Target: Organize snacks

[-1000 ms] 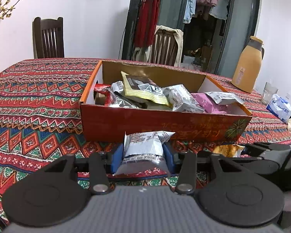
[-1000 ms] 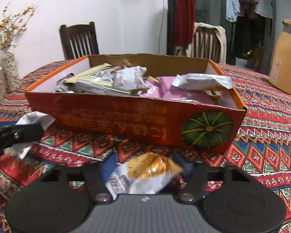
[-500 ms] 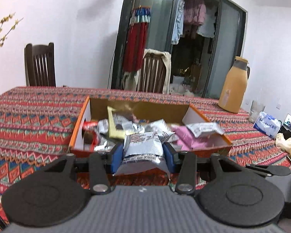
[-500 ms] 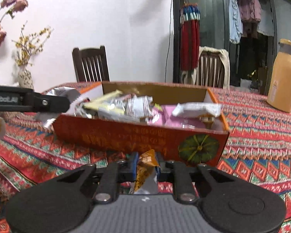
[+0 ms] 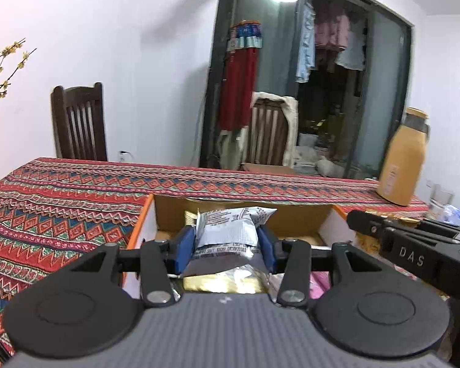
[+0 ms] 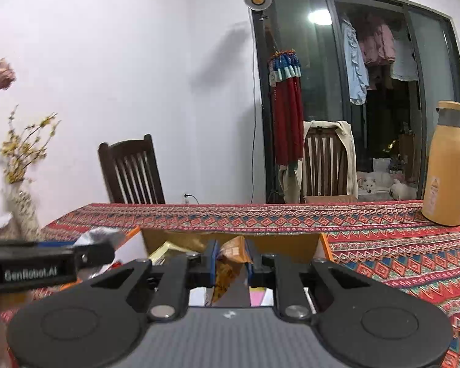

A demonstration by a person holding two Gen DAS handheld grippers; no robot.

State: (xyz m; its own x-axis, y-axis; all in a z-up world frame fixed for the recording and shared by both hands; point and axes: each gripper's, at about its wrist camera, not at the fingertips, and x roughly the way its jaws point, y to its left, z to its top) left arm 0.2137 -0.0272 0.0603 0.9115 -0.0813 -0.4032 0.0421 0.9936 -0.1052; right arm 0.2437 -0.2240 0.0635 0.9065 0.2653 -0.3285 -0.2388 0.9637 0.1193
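Snack packets (image 5: pixel 227 230) clamped — both grippers (image 6: pixel 230 260) level, over box (image 5: pixel 144 224)

Both grippers were matte black with round disc housings, silver pivot screws, ribbed grey bodies and blue finger pads (image 5: pixel 184 247); left gripper (image 5: pixel 227 245) side read "GenRobot.AI", right gripper (image 6: pixel 231 260) side "DAS".

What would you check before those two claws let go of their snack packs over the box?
1. Left claw grips the silver pack: ok.
2. Right claw grips the orange pack: ok.
3. Both packs over the open box: ok.
4. Free space in the box beneath: cannot tell, the claws hide it.
5. Claws clear of each other: ok, though close.
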